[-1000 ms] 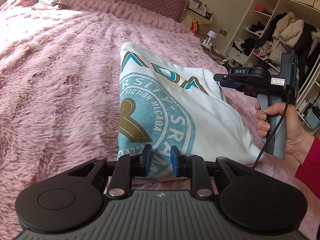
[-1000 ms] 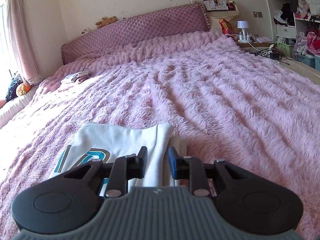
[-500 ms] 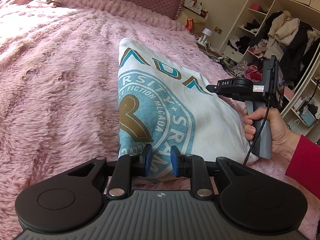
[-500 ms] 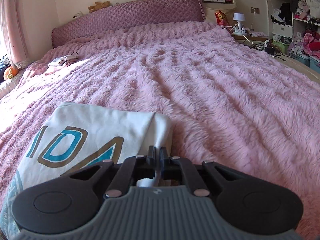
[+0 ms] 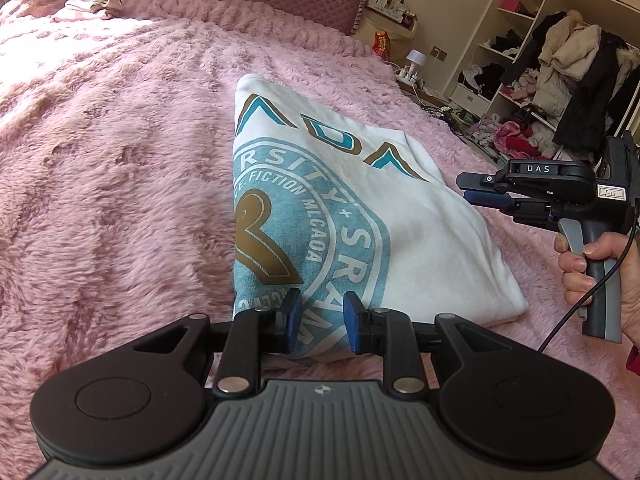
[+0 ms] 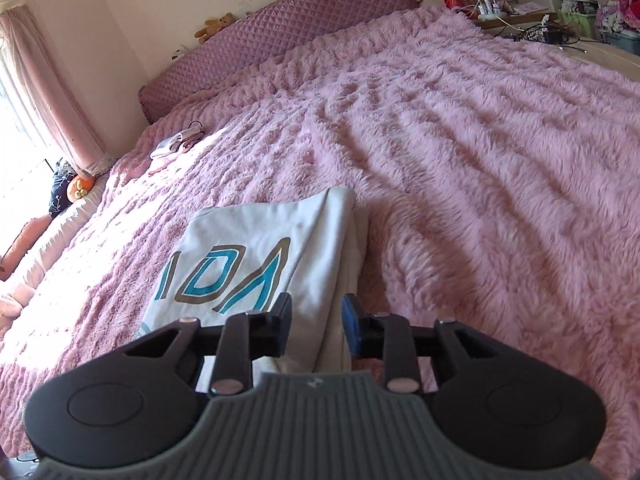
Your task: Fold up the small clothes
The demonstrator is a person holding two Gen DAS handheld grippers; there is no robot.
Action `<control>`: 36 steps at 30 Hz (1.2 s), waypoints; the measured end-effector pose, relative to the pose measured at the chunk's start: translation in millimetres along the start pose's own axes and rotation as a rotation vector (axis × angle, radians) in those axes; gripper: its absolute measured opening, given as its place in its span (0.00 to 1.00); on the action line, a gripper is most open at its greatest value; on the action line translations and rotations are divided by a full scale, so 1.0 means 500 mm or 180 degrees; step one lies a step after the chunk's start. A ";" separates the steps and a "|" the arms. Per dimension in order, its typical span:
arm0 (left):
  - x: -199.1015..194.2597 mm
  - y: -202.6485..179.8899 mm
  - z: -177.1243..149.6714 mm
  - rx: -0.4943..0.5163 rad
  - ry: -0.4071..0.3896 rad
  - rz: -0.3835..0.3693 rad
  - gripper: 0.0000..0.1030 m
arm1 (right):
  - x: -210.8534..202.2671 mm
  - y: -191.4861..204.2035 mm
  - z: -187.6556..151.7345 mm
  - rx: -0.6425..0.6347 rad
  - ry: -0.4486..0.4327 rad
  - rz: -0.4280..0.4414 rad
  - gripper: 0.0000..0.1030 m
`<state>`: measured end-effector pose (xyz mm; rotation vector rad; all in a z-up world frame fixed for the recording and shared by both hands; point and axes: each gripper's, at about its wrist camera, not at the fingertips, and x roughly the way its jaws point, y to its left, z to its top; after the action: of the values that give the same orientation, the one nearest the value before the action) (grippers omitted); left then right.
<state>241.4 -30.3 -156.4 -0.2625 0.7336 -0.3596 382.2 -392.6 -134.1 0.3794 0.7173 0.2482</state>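
A folded white T-shirt (image 5: 360, 216) with a teal and gold print lies flat on the pink fluffy bedspread (image 5: 120, 160). My left gripper (image 5: 319, 322) is open just above the shirt's near edge, holding nothing. The right gripper (image 5: 476, 190) shows in the left wrist view at the shirt's right edge, apart from the cloth. In the right wrist view the shirt (image 6: 256, 264) lies ahead and left, with its folded edge between the fingers of my open right gripper (image 6: 316, 320), which holds nothing.
A quilted purple headboard (image 6: 280, 28) runs along the far side of the bed. A small white and pink bundle (image 5: 90, 5) lies near it. Open shelves with hanging coats (image 5: 568, 64) stand to the right, beyond a bedside lamp (image 5: 416, 58).
My right gripper shut on the shirt's right edge half a second ago, then opened and drew back a little. My left gripper stayed open at the near edge.
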 end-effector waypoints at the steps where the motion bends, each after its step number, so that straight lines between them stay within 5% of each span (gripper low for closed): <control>1: 0.000 -0.001 0.000 0.0000 0.0005 0.0004 0.29 | 0.006 -0.002 -0.004 0.0049 0.0041 0.0011 0.24; 6: 0.001 0.000 0.004 0.0019 0.0034 0.0002 0.29 | 0.043 -0.021 -0.023 0.0392 0.0181 0.0047 0.23; 9: 0.003 0.000 0.003 0.0045 0.0034 -0.0001 0.29 | 0.047 -0.029 -0.024 0.0539 0.0206 0.0159 0.00; 17: 0.004 0.000 0.000 0.0058 0.0033 -0.0027 0.29 | -0.002 0.017 -0.013 0.0177 -0.0089 -0.0083 0.00; 24: 0.001 0.011 0.008 0.0001 0.0076 -0.0090 0.29 | 0.040 0.006 -0.046 0.0013 0.0090 -0.0271 0.00; 29: -0.029 0.025 0.017 -0.0199 -0.0038 -0.0295 0.30 | -0.066 0.008 -0.048 0.0162 -0.0113 -0.0038 0.24; 34: -0.044 0.026 0.012 -0.0297 -0.0125 -0.0357 0.30 | -0.152 -0.015 -0.111 0.0420 0.0130 0.0026 0.28; 36: -0.035 0.026 0.010 -0.0304 -0.0047 -0.0264 0.31 | -0.163 -0.024 -0.140 0.0503 0.0185 -0.0017 0.36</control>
<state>235.6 -10.6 -146.9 -0.3862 0.7276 -0.4015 276.5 -414.3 -139.2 0.5220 0.7976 0.1986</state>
